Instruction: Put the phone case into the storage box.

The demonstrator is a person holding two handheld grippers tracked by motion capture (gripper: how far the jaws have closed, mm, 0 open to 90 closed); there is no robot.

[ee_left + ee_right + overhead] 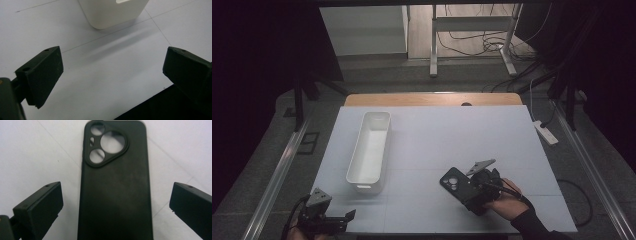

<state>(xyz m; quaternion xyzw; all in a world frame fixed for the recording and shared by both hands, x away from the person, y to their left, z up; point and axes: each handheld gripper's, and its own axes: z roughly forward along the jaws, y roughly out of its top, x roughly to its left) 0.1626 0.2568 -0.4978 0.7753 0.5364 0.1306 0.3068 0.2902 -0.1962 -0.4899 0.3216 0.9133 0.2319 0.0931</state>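
The phone case [115, 187] is matte black, the bin [369, 150] plain white, the table surface [492, 135] pale grey.

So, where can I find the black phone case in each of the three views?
High view: the black phone case lies right of centre, before the right claw.
Right gripper view: centre, between the open jaws.
Left gripper view: not visible.
Shared landmark: white table mat.
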